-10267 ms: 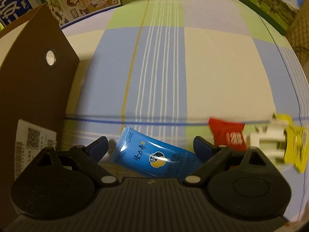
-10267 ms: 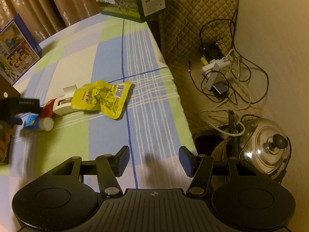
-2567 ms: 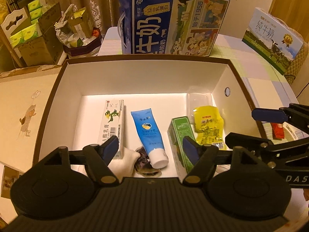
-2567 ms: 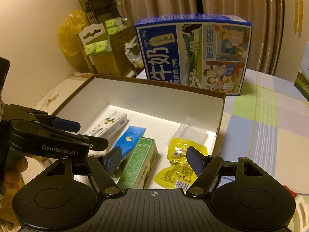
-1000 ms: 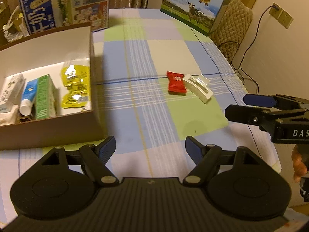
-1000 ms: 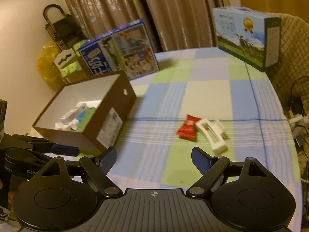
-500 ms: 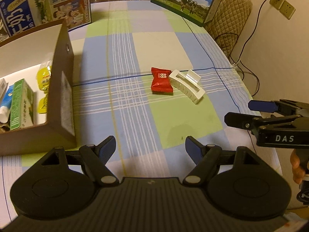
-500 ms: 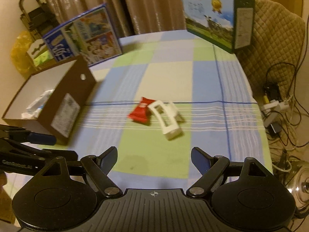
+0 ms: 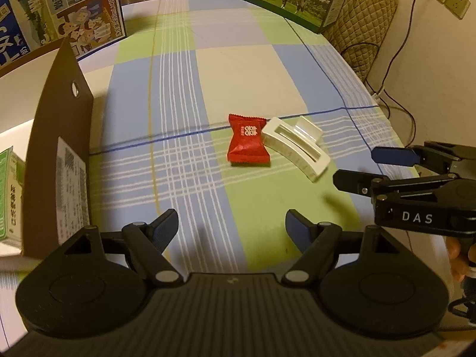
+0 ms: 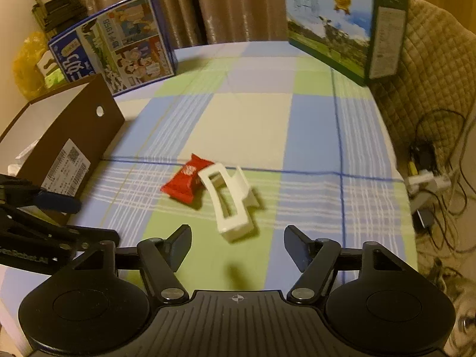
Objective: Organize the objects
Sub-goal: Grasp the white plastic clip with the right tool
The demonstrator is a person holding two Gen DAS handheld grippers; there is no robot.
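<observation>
— Now, left gripper (image 9: 231, 221): status?

— Jaws spread wide, nothing between them. Held above the checked tablecloth (image 9: 178, 95), fingers pointing toward the middle of the table.

— Right gripper (image 10: 237, 241)?

— Same: fingers well apart, empty, held above a green square of the cloth. From the left wrist camera it enters at the right edge, its blue pad showing, with part of a hand (image 9: 456, 257) below it.

— Loose items on the cloth?

— Two. Red candy packet (image 9: 248, 145) lying flat; white hair claw clip (image 9: 296, 148) just beside it on its right, the two touching or very nearly so. Cannot tell which. From the right wrist camera the clip sits just beyond the gap between the fingers, packet up and to the left of it.

— The brown box (image 9: 61, 136)?

— At the left of the table, well apart from packet and clip. Brown outside, white inside, a small round hole in the end wall and a white printed label (image 10: 67, 168) stuck on that wall. A green carton (image 9: 10, 196) shows inside at the near end; the rest of the contents are mostly hidden by the wall.

— Background?

— Blue milk case (image 10: 116, 41) standing behind the box. Green-and-blue milk case (image 10: 336, 26) at the far right of the table, cow picture on it. Quilted chair back (image 10: 431, 74) beyond the table edge, cables (image 10: 440, 154) on the floor below.
</observation>
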